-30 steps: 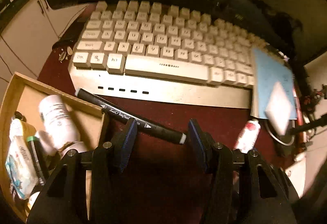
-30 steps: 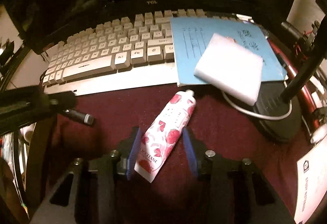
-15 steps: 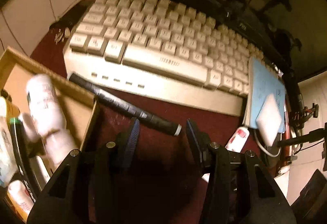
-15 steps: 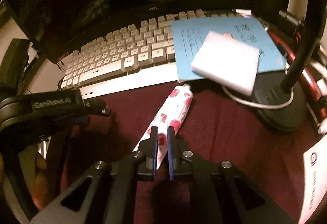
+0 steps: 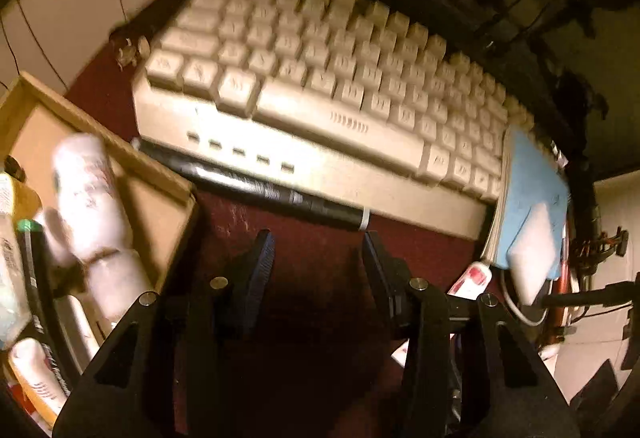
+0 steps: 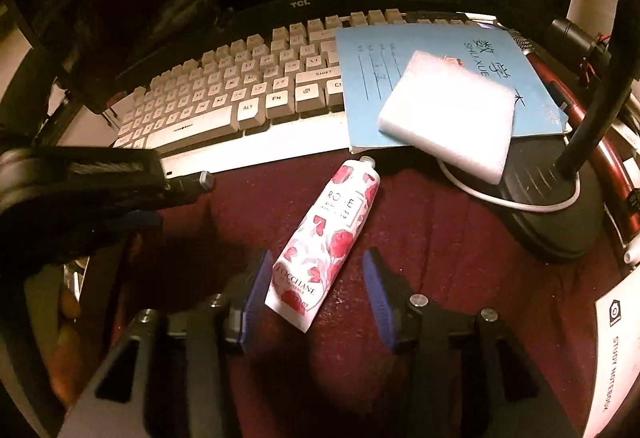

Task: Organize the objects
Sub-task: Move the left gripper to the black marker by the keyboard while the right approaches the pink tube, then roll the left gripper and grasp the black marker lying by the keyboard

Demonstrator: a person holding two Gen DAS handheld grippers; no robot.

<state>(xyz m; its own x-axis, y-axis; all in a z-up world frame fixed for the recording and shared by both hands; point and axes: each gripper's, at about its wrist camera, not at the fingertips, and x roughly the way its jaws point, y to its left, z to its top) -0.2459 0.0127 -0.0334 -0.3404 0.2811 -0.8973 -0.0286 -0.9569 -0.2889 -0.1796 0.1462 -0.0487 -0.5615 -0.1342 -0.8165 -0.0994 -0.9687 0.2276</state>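
We have the right gripper (image 6: 314,284) spread wide over the dark red tabletop (image 6: 440,238), and the rose-printed hand cream tube (image 6: 328,242) lies flat with its crimped end between the two fingers, touching neither that we can see; its cap points away toward the blue notebook (image 6: 360,78). A white block (image 6: 448,114) sits on that notebook, which overlaps the right end of the keyboard (image 6: 224,98). Over on our other side, the left gripper (image 5: 318,258) is open too and holds nothing; the black marker (image 5: 260,190) lies just beyond its fingertips, stretched along the front edge of the keyboard, one end at the rim of the cardboard box (image 5: 160,174). That box sits at the left, and in it we can make out a white bottle (image 5: 90,194), a dark pen with a green cap (image 5: 36,278) and more tubes, all blurred.
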